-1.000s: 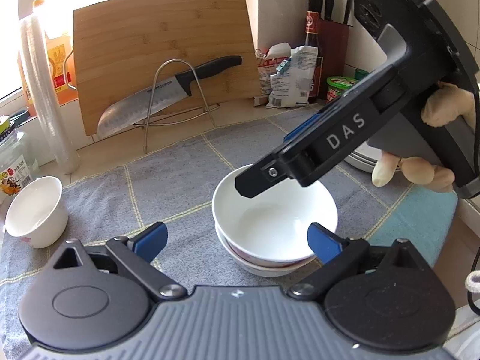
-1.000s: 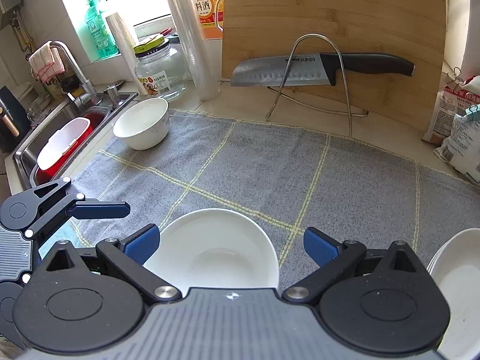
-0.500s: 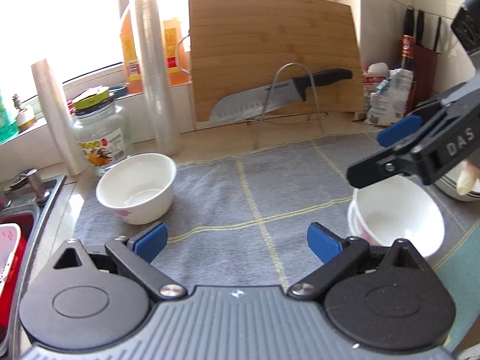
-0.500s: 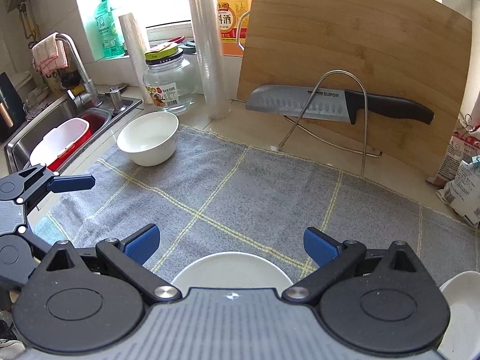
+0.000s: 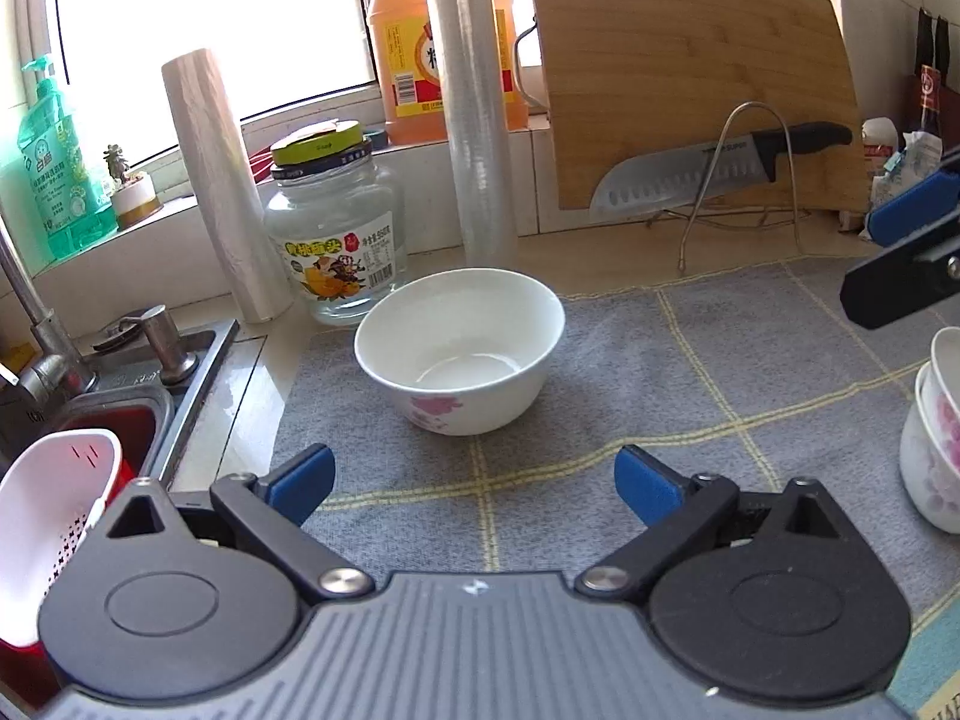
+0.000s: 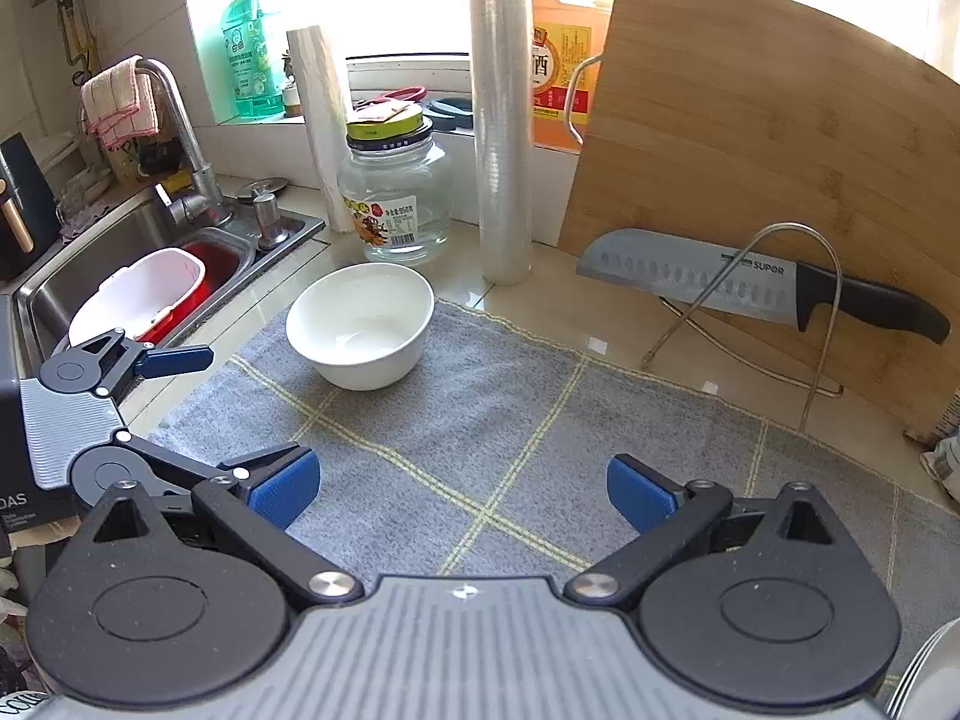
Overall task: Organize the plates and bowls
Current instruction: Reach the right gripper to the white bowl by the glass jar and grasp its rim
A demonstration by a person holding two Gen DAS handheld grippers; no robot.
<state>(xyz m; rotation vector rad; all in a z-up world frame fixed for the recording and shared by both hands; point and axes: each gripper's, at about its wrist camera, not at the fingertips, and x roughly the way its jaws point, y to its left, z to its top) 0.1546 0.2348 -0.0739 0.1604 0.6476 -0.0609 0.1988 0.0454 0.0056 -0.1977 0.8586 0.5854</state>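
Looking down the left gripper (image 5: 474, 483), its jaws are spread wide with nothing in them, hovering over the grey mat (image 5: 690, 360). Same deal with the right gripper (image 6: 462, 492): jaws apart, empty, only mat between the blue pads.

Bowls, counted: one loose bowl (image 5: 459, 351) sits upright near the mat's far left corner, empty inside, pink flower print on its side. Then a stack (image 5: 936, 426) of two nested bowls at the right edge of the left view, upper one sitting in the lower. So three bowls total that I can see. A white rim at the bottom right corner of the right view could be plates, too cropped to tell.

Room-wise, the middle of the mat between the loose bowl and the stack is bare, so loads of space there. The left edge of the mat runs close to the sink (image 6: 78, 276), which holds a red tub (image 6: 210, 267) with a white colander (image 6: 144, 294) in it.

Behind the bowl: one glass jar (image 5: 336, 240), lid on, looks empty, just beyond the mat edge. Two rolls of wrap (image 5: 480, 108) stand either side of it. Further right, one knife (image 6: 750, 288) rests on a wire stand against the cutting board (image 6: 768, 138). On the sill, a green soap bottle (image 6: 249, 54) and an orange jug (image 5: 414, 54).
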